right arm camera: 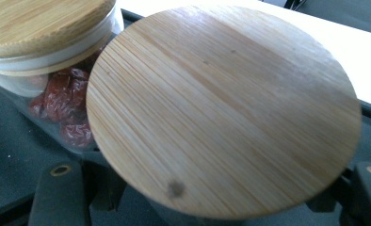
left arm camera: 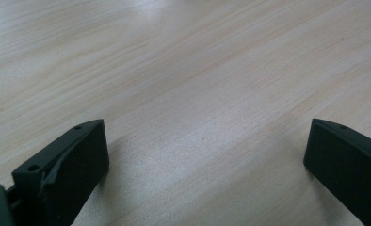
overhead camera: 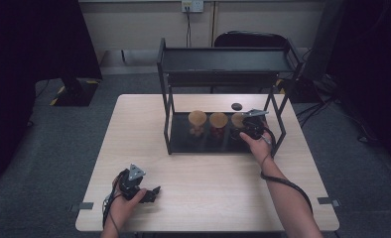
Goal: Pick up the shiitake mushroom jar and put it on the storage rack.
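While the right gripper (overhead camera: 247, 124) has its jaws clamped on the body of the rightmost jar (right arm camera: 223, 110), just under the lid, the hold looks meant to take the weight from the glass and not from the loose-fitting top. That jar stands on the lower shelf of the black rack (overhead camera: 166, 79), at the right end of a row of three. Its round bamboo lid shows fine straight grain and one small dark knot near the front edge. Just beside it the middle jar (right arm camera: 47, 70), clear glass under the same kind of lid, holds wrinkled red dried fruit. Farther off, the left gripper (overhead camera: 151, 193) rests on the pale wooden table (left arm camera: 197, 84), jaws wide apart with nothing between them, probably parked out of the way.
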Tool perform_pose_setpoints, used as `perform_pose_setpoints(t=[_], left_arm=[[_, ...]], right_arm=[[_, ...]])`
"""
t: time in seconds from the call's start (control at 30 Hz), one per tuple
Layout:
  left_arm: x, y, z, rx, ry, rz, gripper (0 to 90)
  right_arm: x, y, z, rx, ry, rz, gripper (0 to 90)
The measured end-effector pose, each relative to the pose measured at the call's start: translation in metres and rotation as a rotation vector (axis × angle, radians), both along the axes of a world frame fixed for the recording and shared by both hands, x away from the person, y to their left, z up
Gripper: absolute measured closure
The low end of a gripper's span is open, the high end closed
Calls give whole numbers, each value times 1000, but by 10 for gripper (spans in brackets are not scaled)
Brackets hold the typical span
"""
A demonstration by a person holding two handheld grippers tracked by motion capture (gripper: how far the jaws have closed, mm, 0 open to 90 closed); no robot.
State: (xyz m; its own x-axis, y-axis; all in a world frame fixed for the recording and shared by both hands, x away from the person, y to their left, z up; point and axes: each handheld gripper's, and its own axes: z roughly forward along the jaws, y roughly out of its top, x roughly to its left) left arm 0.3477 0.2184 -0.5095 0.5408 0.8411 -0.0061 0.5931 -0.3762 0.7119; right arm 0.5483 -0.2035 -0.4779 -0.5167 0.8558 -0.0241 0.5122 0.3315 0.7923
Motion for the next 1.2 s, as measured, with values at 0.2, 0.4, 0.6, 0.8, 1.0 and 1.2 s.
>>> perform_pose_setpoints(t=[0.2, 0.4, 0.6, 0.8, 1.0, 1.2], left_arm=[[0, 0, 0, 0, 0, 0, 0], [0, 0, 0, 0, 0, 0, 0], [0, 0, 0, 0, 0, 0, 0], [0, 0, 0, 0, 0, 0, 0], [0, 0, 0, 0, 0, 0, 0], [0, 0, 0, 0, 0, 0, 0]], right_arm=[[2, 1, 0, 2, -5, -4, 255], [4, 2, 0, 3, -3, -7, 255], [6, 2, -1, 4, -7, -9, 255], [8, 2, -1, 3, -8, -12, 255], [9, 3, -1, 3, -12, -16, 255], [10, 3, -1, 5, -10, -19, 255]])
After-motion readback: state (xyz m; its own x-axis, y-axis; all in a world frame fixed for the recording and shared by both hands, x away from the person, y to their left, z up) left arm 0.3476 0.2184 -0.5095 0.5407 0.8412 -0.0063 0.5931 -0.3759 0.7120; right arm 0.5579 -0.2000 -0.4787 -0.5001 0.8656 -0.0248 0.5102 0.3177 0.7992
